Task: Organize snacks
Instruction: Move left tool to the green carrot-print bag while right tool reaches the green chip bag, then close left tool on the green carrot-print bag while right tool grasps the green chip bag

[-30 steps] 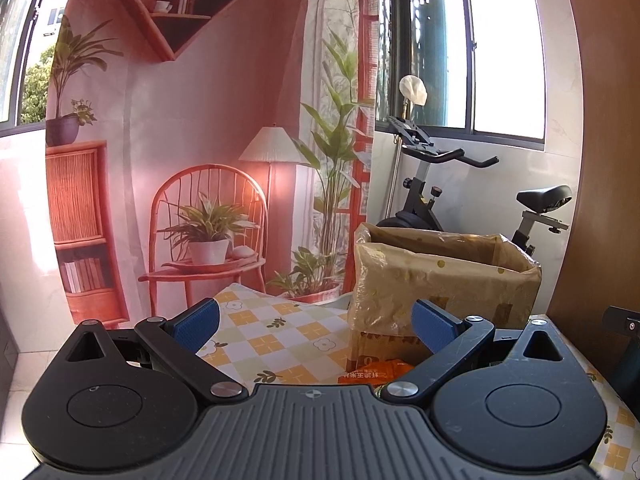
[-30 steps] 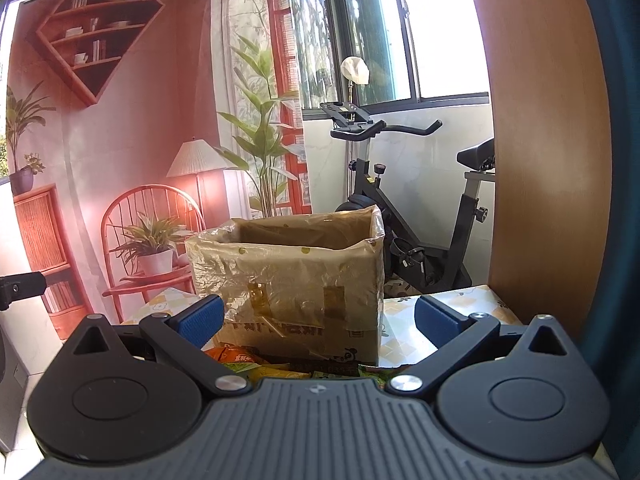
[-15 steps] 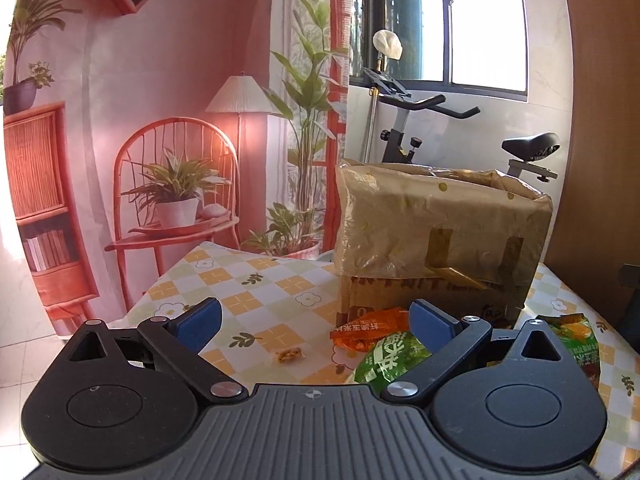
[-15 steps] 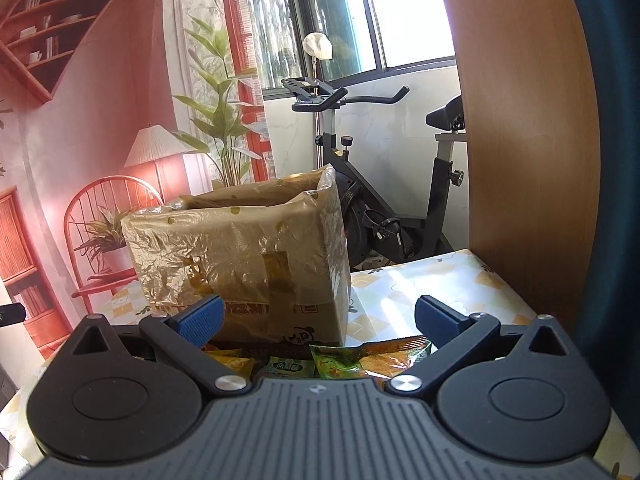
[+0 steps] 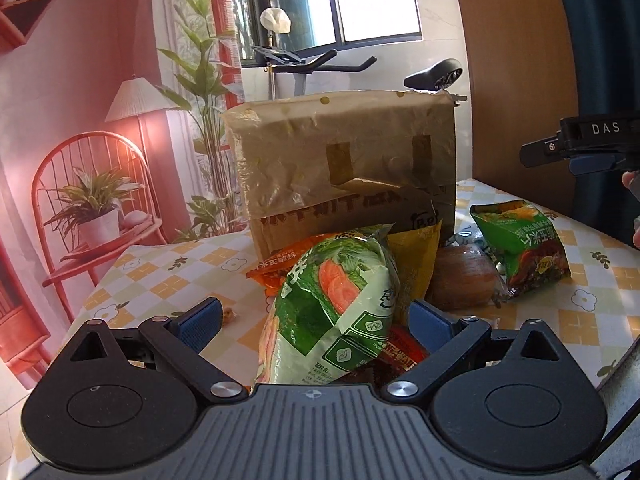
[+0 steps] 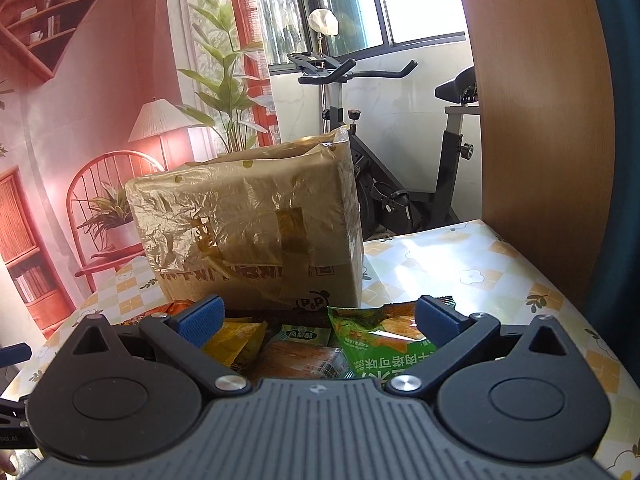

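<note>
A pile of snack packets lies on the checked tablecloth (image 5: 580,300) in front of a taped cardboard box (image 5: 348,168). My left gripper (image 5: 316,320) is open, and a green-and-white bag (image 5: 332,304) lies between its wide-spread fingers without being pinched. Behind that bag are an orange packet (image 5: 276,264), a yellow packet (image 5: 412,256), a brown round pack (image 5: 460,280) and a green bag (image 5: 520,244). My right gripper (image 6: 320,316) is open, low over the green bag (image 6: 380,340), the yellow packet (image 6: 236,340) and the brown pack (image 6: 296,360). The box (image 6: 248,232) stands just beyond.
An exercise bike (image 6: 400,200) stands behind the table. A wooden panel (image 6: 540,100) rises at the right. The pink backdrop with a printed chair and lamp (image 5: 100,200) fills the left. Bare tablecloth (image 6: 460,272) lies right of the box. A small crumb (image 5: 228,314) lies by my left finger.
Both grippers have tipped down and moved closer to the table. The snack pile has come into view, and the green-and-white bag now sits between my left fingers.
</note>
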### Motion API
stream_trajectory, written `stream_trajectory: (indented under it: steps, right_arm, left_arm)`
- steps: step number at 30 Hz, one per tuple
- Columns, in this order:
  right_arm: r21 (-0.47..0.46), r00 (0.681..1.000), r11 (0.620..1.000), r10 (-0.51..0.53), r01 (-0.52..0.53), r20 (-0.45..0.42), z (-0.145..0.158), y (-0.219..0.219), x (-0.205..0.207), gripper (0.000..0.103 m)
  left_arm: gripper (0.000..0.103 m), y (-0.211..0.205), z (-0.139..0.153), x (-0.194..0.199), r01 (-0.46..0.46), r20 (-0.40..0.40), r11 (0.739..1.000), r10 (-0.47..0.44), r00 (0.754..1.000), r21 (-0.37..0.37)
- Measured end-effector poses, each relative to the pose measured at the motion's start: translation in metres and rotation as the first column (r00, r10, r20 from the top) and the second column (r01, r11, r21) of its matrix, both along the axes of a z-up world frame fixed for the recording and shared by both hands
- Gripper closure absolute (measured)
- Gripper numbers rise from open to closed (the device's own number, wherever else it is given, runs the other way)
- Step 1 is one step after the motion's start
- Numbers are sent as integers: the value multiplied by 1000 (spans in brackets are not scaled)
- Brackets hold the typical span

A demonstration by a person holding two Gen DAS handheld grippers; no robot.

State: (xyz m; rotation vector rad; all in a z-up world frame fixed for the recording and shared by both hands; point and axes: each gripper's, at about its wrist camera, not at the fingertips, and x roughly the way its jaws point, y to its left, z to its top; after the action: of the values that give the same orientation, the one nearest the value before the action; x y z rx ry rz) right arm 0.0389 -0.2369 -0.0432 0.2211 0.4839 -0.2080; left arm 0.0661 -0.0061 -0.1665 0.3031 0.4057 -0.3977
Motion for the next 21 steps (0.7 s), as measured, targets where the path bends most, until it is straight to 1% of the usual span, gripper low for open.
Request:
stream_trajectory:
  steps: [1, 3, 4, 6, 8, 11, 13, 16, 17, 20, 21]
  right_arm:
    - [12, 1000, 1000, -1, 1, -1, -2, -3, 0, 0]
    - [40, 1000, 999, -6, 6, -9, -8, -11, 2, 0]
    - [45, 1000, 999, -7, 8, -22, -11, -13, 3, 0]
    - [39, 999, 999, -5, 6, -40, -13, -17, 4, 0]
    - [24, 999, 1000, -2, 3, -41, -11, -18, 3, 0]
    - [-8, 1000, 1000, 9, -9, -28, -10, -19, 1, 0]
    - [-17, 999, 1000, 16, -17, -33, -14, -20, 4, 0]
    - [5, 999, 1000, 7, -7, -48, -23, -27, 12, 0]
    - [15, 999, 1000, 5, -4, -52, -26, -30, 14, 0]
    - [13, 996, 1000, 12, -11, -93, -38, -37, 22, 0]
    - [4, 992, 1000, 18, -18, -122, -44, -40, 26, 0]
  left_arm:
    - [2, -6, -4, 1, 31, -4, 999, -31, 1000, 24]
    - [2, -15, -10, 7, 49, -11, 997, -48, 999, 64]
    - [2, -18, -12, 11, 45, -12, 996, -44, 999, 71]
    - [2, -23, -17, 22, 32, -16, 998, -31, 999, 61]
    - [2, -27, -22, 34, 15, -20, 998, -14, 1000, 56]
    - [2, -33, -32, 46, -3, -12, 996, 4, 1000, 89]
    - [3, -34, -37, 53, -7, -22, 994, 9, 1000, 113]
    - [3, -34, -43, 64, -26, -49, 991, 32, 998, 132]
    - [5, -33, -45, 67, -27, -60, 990, 36, 998, 137]
    - [21, -33, -46, 70, -36, -62, 986, 47, 997, 163]
    - [29, -32, -45, 70, -51, -63, 986, 61, 996, 157]
